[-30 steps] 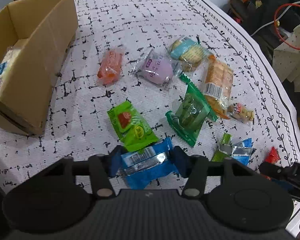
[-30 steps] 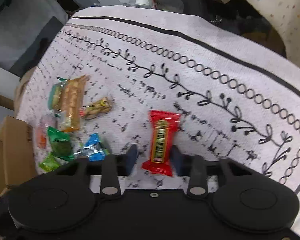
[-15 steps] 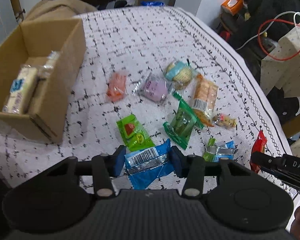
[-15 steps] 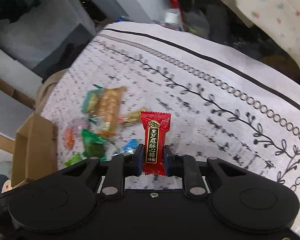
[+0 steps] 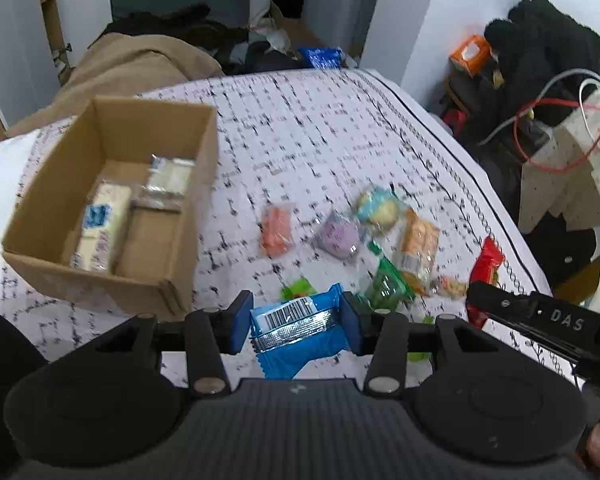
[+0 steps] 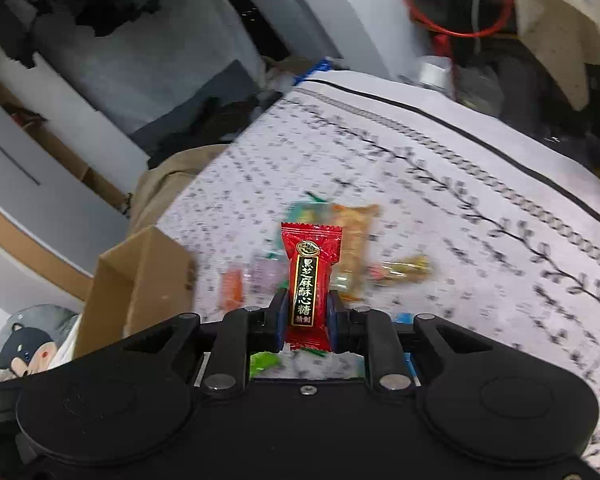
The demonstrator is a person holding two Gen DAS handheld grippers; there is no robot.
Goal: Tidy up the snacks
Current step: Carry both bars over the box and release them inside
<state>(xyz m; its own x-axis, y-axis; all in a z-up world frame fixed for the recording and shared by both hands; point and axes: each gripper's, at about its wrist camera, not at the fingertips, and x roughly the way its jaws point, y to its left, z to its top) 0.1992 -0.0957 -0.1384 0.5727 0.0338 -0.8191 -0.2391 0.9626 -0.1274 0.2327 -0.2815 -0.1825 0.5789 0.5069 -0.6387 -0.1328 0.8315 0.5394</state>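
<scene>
Left claw (image 5: 297, 322) clamping blue snack (image 5: 300, 334), right claw (image 6: 308, 322) pinching upright red candy (image 6: 310, 284)

White walls (image 5: 404, 20), patterned tablecloth (image 5: 300, 128), tan coat (image 5: 140, 64)

A white cloth (image 5: 300, 128) with little black marks covers the table. A brown cardboard box (image 5: 172, 280) sits on it. Just to the right of the box lie loose snacks — an orange one (image 5: 276, 230), then a purple one (image 5: 340, 236). Farther from the box are a blue-and-yellow pack (image 5: 378, 206), a long orange pack (image 5: 418, 248) and a green pack (image 5: 388, 284) — all close together.
</scene>
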